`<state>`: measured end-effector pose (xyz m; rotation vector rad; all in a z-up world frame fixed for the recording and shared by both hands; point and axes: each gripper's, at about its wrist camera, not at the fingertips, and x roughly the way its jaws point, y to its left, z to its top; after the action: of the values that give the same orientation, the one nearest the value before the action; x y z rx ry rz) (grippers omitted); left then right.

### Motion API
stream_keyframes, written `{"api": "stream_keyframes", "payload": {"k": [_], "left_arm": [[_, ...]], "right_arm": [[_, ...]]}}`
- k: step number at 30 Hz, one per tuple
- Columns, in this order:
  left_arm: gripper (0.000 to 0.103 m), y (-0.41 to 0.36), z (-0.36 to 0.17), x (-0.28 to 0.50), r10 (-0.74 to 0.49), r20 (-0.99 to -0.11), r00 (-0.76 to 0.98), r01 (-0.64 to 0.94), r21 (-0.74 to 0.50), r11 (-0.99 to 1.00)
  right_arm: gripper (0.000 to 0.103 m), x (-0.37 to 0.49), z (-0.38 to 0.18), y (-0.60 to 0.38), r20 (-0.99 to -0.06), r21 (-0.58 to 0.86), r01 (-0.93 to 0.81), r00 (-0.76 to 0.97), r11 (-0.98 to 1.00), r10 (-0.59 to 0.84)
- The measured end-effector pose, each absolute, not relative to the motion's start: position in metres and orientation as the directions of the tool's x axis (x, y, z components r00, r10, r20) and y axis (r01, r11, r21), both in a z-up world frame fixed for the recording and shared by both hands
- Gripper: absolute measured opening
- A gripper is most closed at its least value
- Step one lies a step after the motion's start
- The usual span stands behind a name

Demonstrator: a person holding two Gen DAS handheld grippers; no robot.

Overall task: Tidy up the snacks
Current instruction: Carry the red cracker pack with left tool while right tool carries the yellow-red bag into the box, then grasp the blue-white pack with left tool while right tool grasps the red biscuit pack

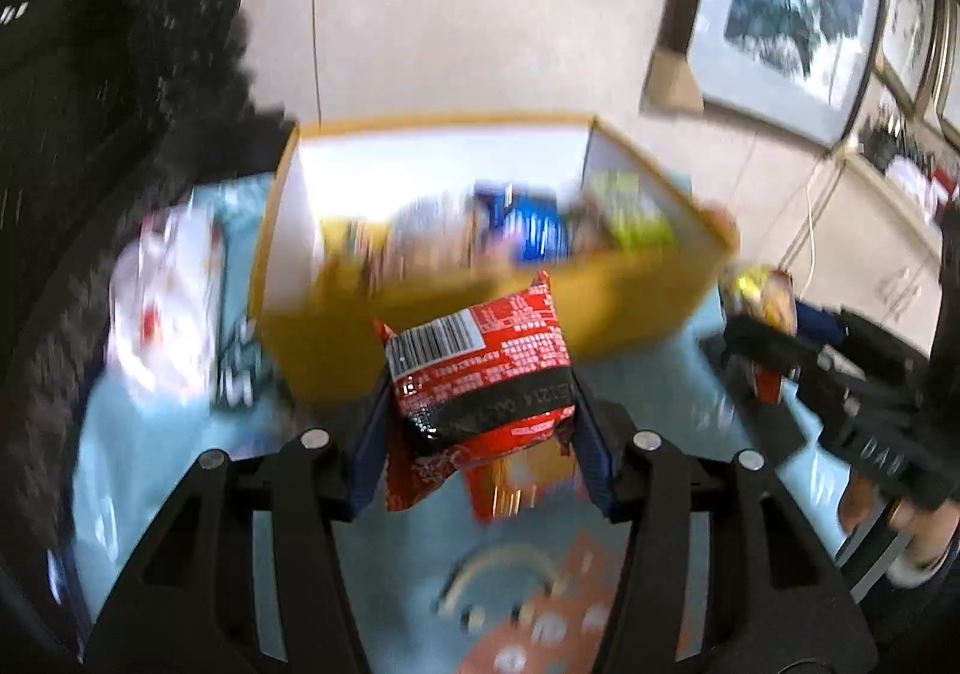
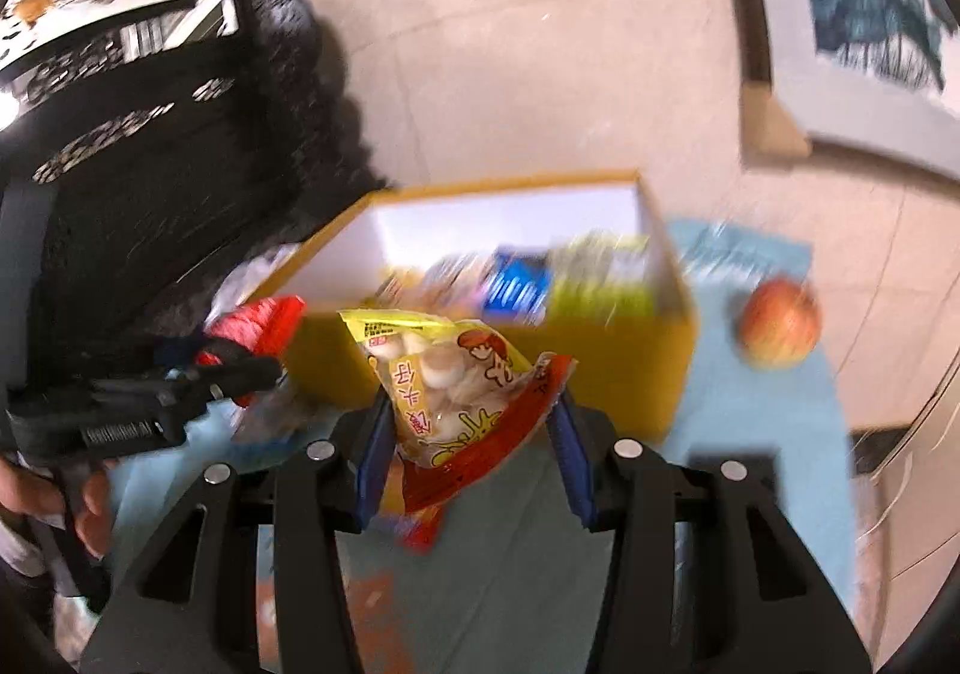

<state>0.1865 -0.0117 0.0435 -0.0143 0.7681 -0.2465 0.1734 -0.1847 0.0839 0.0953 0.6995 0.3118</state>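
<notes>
A yellow box point(image 1: 630, 308) with white inner walls stands on a light blue cloth and holds several snack packets point(image 1: 528, 224). My left gripper point(image 1: 480, 422) is shut on a red snack packet point(image 1: 480, 362) with a barcode, held just in front of the box's near wall. My right gripper point(image 2: 471, 428) is shut on a yellow and red snack packet point(image 2: 444, 380), held before the same box point(image 2: 624, 362). Each gripper shows in the other's view: the right one point(image 1: 774, 350) at the right, the left one point(image 2: 240, 368) at the left.
A white and red bag point(image 1: 168, 308) lies left of the box. An apple point(image 2: 779, 328) sits on the cloth point(image 2: 762, 434) right of the box. A dark carved cabinet point(image 2: 150, 164) stands at the left. Framed pictures point(image 1: 792, 2) lean on the wall.
</notes>
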Motion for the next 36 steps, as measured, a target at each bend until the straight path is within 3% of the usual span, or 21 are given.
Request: {"api": "stream_keyframes", "payload": {"k": [6,8,9,10,11,16,22,29,36], "left_arm": [[0.057,-0.017,0.070,0.269,-0.244,-0.687,0.685,0.194,-0.152,0.969],[0.068,-0.017,0.062,0.295,-0.227,-0.703,0.674,0.158,-0.163,0.974],[0.087,-0.017,0.059,0.304,-0.227,-0.706,0.671,0.148,-0.173,0.974],[0.101,-0.018,0.054,0.312,-0.205,-0.713,0.670,0.116,-0.173,0.978],[0.101,-0.017,0.051,0.313,-0.178,-0.720,0.671,0.085,-0.164,0.983],[0.101,-0.013,0.047,0.295,-0.208,-0.720,0.662,0.099,-0.191,0.977],[0.101,0.012,0.055,0.245,-0.156,-0.706,0.690,0.077,-0.142,0.987],[0.101,0.053,0.018,0.194,-0.107,-0.720,0.686,-0.052,-0.196,0.979],[0.101,0.065,-0.039,0.178,0.024,-0.756,0.655,-0.135,-0.085,0.987]], "right_arm": [[0.048,0.241,0.104,-0.185,-0.622,0.107,-0.215,0.747,0.971,0.234],[0.050,0.261,0.095,-0.184,-0.647,0.115,-0.187,0.731,0.976,0.216],[0.053,0.273,0.088,-0.186,-0.661,0.124,-0.155,0.724,0.980,0.198],[0.069,0.282,0.081,-0.189,-0.680,0.128,-0.120,0.712,0.984,0.175],[0.079,0.287,0.075,-0.191,-0.699,0.127,-0.086,0.699,0.988,0.150],[0.083,0.255,0.076,-0.206,-0.645,0.189,-0.068,0.744,0.980,0.176],[0.091,0.201,0.085,-0.192,-0.604,0.146,-0.142,0.771,0.979,0.202],[0.091,0.166,0.055,-0.180,-0.648,0.181,-0.168,0.721,0.969,0.246],[0.091,0.156,0.027,-0.179,-0.682,0.243,-0.147,0.677,0.959,0.277]]}}
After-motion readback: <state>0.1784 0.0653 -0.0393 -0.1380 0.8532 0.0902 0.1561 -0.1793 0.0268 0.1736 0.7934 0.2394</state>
